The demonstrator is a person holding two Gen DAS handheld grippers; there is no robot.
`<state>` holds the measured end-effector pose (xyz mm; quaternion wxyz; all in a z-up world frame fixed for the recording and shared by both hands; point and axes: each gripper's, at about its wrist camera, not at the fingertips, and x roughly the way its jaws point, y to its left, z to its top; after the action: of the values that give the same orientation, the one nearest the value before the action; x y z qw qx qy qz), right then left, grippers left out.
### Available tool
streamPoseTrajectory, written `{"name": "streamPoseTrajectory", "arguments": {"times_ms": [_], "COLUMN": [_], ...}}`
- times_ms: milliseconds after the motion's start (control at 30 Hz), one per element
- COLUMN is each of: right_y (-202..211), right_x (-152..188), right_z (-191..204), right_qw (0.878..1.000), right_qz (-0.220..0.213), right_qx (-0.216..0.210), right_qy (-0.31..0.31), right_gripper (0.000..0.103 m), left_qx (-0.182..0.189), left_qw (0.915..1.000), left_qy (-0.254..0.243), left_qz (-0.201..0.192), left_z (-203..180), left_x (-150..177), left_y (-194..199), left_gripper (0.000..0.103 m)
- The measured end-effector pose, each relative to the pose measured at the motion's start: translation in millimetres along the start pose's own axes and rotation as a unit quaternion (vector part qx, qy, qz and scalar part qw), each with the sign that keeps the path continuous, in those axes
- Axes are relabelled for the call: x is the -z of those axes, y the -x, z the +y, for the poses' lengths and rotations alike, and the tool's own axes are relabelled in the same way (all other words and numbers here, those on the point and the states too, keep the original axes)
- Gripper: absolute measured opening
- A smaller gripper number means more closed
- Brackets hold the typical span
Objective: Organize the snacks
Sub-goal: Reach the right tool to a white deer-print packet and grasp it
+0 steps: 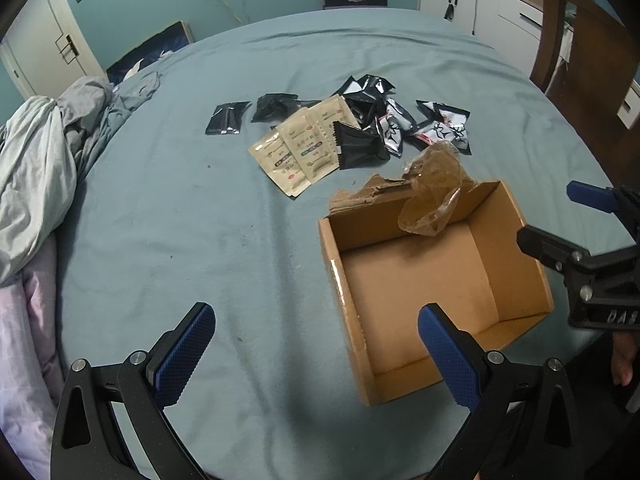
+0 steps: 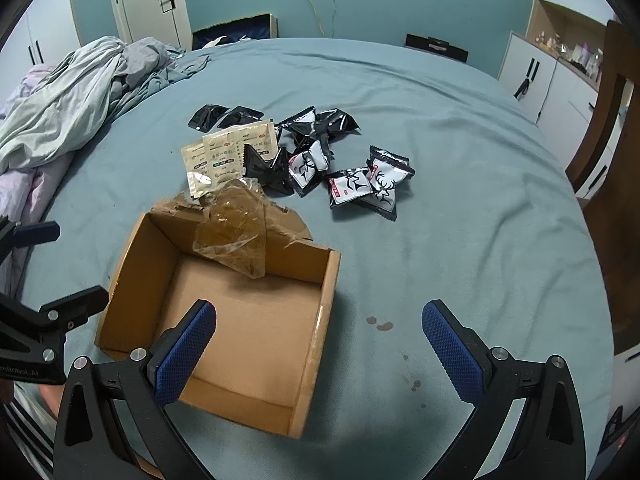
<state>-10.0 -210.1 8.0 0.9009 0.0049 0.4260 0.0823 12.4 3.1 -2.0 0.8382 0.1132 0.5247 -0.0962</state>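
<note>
Left tongs [image 1: 316, 354] and right tongs [image 2: 318, 350] both gape wide, holding nothing, above bed [image 1: 200, 240]; cardboard box [image 2: 316, 344] between them, snack packets [image 2: 304, 152] ahead.

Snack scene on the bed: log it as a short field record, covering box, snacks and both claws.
surface: teal bedsheet
cardboard box: open, empty, torn far flap with crumpled tape
snack packets: piled on the sheet beyond the box, none inside
beige sachets: overlapping, at the pile's left edge
left claw: open, holding nothing
right claw: open, holding nothing
</note>
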Motion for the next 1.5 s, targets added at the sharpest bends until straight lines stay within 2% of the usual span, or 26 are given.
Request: {"name": "streamPoseTrajectory", "arguments": {"times_ms": [133,300,633,800,900,1033,1133,1200,1300,1367,1433,1500], "right_y": [-12,-23,-64,-89,-107,-127,-149,-164,-179,-180,-179,-177], "right_x": [-13,-28,-67,-82,-91,-104,-111,-113,-113,-114,-115,-116], "right_z": [-17,-38,-81,-98,-99,-100,-103,-105,-102,-98,-93,-91], "right_qw": [0.999,0.998,0.99,0.987,0.985,0.986,0.984,0.982,0.983,0.986,0.989,0.99], "right_qz": [0.013,0.014,0.03,0.037,0.048,0.049,0.061,0.076,0.088,0.085,0.083,0.077], "right_qx": [-0.025,-0.013,-0.007,0.006,-0.009,-0.005,-0.023,-0.032,-0.024,-0.01,-0.001,-0.001], "right_qy": [-0.035,-0.059,-0.134,-0.159,-0.167,-0.16,-0.166,-0.171,-0.159,-0.141,-0.124,-0.119], "right_gripper": [0.103,0.103,0.101,0.082,0.078,0.071,0.057,0.042,0.039,0.039,0.032,0.032], "left_qx": [0.005,0.025,0.036,0.053,0.051,0.052,0.054,0.054,0.054,0.055,0.054,0.051], "left_qw": [0.9999,0.9994,0.9984,0.9973,0.9976,0.9975,0.9973,0.9973,0.9972,0.9971,0.9973,0.9974], "left_qy": [0.008,0.021,0.039,0.046,0.041,0.039,0.04,0.039,0.04,0.041,0.041,0.041], "left_qz": [0.006,0.011,0.021,0.023,0.022,0.027,0.03,0.032,0.033,0.033,0.03,0.029], "left_z": [2,6,12,14,12,12,12,13,13,14,14,15], "left_x": [-1,-3,-6,-9,-10,-11,-11,-11,-12,-13,-13,-13], "left_y": [-4,-7,-14,-18,-20,-23,-25,-26,-28,-28,-28,-28], "left_gripper": [0.103,0.103,0.103,0.103,0.103,0.103,0.103,0.103,0.103,0.103,0.103,0.103]}}
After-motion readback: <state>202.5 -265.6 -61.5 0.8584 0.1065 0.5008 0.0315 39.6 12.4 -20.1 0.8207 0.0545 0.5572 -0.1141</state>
